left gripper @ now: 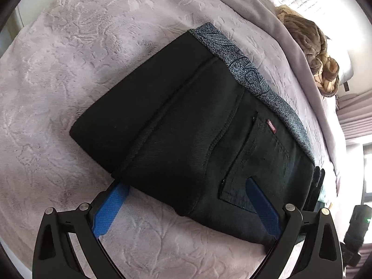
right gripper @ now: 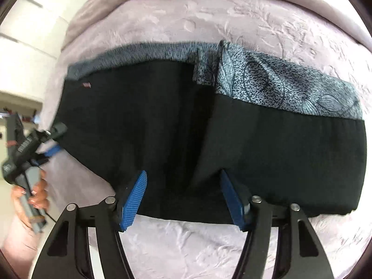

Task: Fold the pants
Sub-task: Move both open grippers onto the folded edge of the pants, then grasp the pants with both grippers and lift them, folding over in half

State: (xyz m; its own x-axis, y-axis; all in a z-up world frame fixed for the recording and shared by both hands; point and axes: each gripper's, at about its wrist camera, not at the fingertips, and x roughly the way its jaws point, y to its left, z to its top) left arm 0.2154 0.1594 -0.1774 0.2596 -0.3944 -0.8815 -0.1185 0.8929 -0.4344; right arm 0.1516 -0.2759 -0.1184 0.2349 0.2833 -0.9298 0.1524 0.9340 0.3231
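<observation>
Your left hand-held gripper (left gripper: 186, 200) sits at the left end of the black pants (left gripper: 186, 121), by the back pocket (left gripper: 253, 162) with its small red tag (left gripper: 271, 125). Its jaws stand wide apart: one blue finger (left gripper: 109, 209) looks tucked under the near edge of the cloth, the other rests over the pocket area, and nothing is pinched between them, so it is open. In the right wrist view you can see your hand (right gripper: 34, 195) holding that tool at the far left edge of the garment.

The pants lie on the pale mauve bedspread (right gripper: 209, 23), already folded into a thick dark bundle, on top of a blue-grey patterned garment (right gripper: 290, 88) that shows along their far edge.

Further right, your right hand-held gripper (right gripper: 183, 186) straddles the near edge around the middle, where one layer overlaps another. Its jaws are part-way apart and the blue pads do not appear to press the fabric, so count it as not gripping.

Judging by the look, this is heavy, denim-like cloth: soft and floppy, but bulky where layered, and not slippery on the plush cover. Take hold at the near edge through all layers, a little in from each end, or the lower layers will likely sag out when you lift.
</observation>
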